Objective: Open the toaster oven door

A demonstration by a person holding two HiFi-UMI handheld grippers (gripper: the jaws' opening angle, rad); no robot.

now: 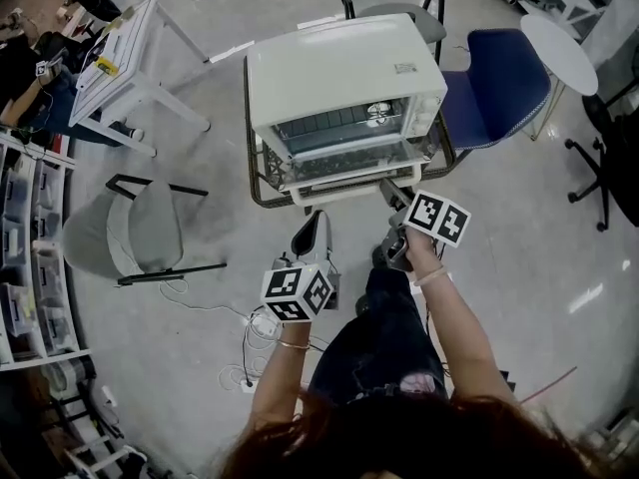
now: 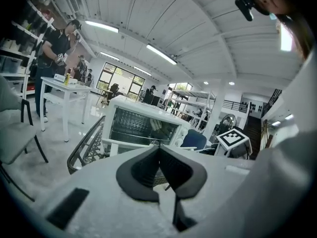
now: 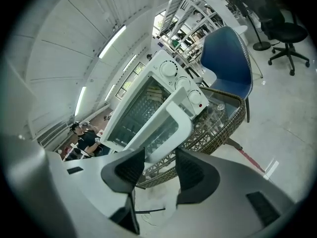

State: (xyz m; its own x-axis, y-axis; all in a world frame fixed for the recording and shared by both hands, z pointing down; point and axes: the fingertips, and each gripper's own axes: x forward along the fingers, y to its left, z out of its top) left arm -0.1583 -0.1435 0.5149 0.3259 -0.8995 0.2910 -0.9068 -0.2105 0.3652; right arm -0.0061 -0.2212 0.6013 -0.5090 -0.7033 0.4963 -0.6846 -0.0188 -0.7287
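Observation:
A white toaster oven [image 1: 344, 78] stands on a low wicker table [image 1: 262, 193]. Its glass door [image 1: 349, 158] hangs part-way open, tilted out from the top, with a white bar handle [image 3: 177, 117] along its free edge. My right gripper [image 1: 392, 194] is at the door's right front corner; in the right gripper view its jaws [image 3: 161, 155] stand open with nothing between them, the handle just beyond the fingertips. My left gripper [image 1: 317, 220] is held lower, in front of the table, shut and empty [image 2: 159, 148], pointing at the oven [image 2: 143, 125].
A blue chair [image 1: 494, 88] stands right of the oven, with a round white table [image 1: 559, 48] behind it. A grey chair [image 1: 130, 233] and a white table [image 1: 120, 58] are at the left. Cables [image 1: 250, 337] lie on the floor by my feet. People stand far left [image 2: 57, 48].

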